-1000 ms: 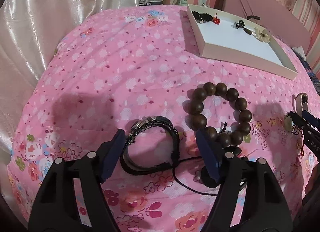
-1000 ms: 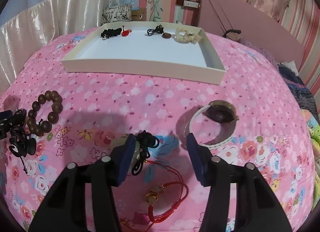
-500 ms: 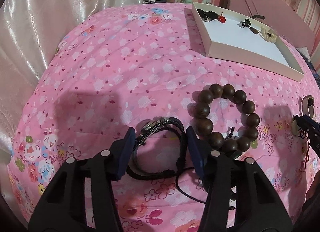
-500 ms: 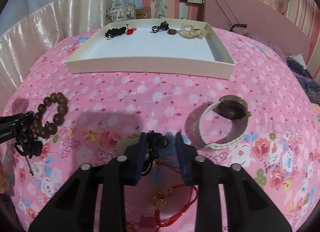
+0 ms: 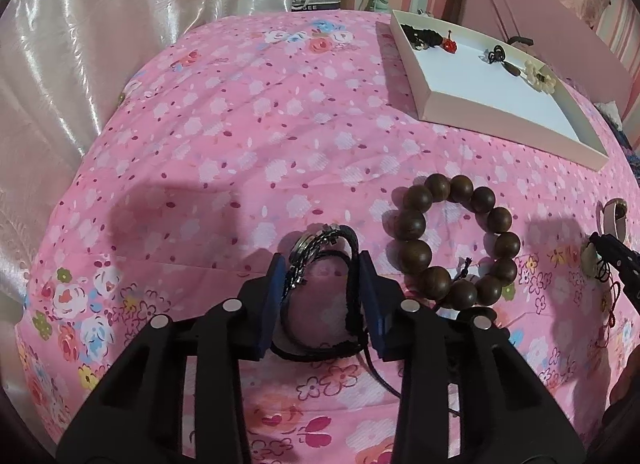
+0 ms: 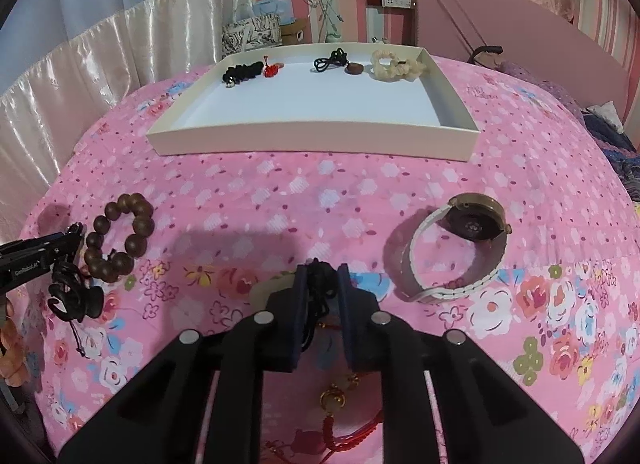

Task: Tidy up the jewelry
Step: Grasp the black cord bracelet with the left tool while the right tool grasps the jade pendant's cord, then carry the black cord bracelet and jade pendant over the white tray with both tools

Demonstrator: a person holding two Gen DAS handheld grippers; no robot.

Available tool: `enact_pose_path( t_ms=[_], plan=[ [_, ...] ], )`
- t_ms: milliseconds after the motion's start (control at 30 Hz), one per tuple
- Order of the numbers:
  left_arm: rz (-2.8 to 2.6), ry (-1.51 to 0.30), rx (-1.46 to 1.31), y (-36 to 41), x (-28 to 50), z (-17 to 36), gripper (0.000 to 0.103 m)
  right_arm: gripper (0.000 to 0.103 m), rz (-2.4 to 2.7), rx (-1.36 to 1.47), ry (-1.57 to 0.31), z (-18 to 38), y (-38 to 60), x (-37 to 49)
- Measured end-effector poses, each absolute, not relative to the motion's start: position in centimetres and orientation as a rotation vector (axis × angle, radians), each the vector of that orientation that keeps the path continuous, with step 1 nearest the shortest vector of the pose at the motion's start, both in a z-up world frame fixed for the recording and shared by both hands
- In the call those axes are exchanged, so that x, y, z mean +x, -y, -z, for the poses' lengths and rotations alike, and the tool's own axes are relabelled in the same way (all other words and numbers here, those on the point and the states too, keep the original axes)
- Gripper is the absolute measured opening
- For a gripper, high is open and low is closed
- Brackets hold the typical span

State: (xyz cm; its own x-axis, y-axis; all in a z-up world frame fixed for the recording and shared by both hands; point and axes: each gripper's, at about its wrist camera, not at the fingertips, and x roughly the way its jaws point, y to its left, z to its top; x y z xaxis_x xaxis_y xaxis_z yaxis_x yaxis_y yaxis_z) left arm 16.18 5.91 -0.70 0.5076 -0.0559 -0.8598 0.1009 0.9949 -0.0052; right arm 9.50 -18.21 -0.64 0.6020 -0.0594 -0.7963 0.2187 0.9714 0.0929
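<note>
Left tool (image 5: 323, 284) angled down, jaws just closing, clamped on black braided cord bracelet (image 5: 320, 264); right tool (image 6: 322, 296) pinched black knotted pendant cord (image 6: 318, 276). Both on pink floral bed (image 5: 240, 136), near white shallow tray (image 6: 312, 140).

Both claws newly closed on jewelry

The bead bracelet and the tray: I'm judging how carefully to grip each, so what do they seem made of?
The bead bracelet looks like polished dark wood: big brown round beads with a soft sheen; resin can't be ruled out. The tray looks like matte cream cardboard: thin, straight walls, sharp corners, no gloss.
</note>
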Motion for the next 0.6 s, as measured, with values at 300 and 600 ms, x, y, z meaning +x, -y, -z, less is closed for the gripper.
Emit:
enact_pose_path(
  t_ms=[300, 600],
  plan=[
    [0.118, -0.964, 0.017, -6.0, 16.3, -2.9, 0.027, 0.012, 0.149, 0.169, -0.868, -1.8, 18.5, 10.5],
    [0.156, -0.825, 0.058, -3.1, 17.8, -9.1, 0.026, 0.011, 0.146, 0.105, -0.779, -6.5, 18.9, 13.0]
  ],
)
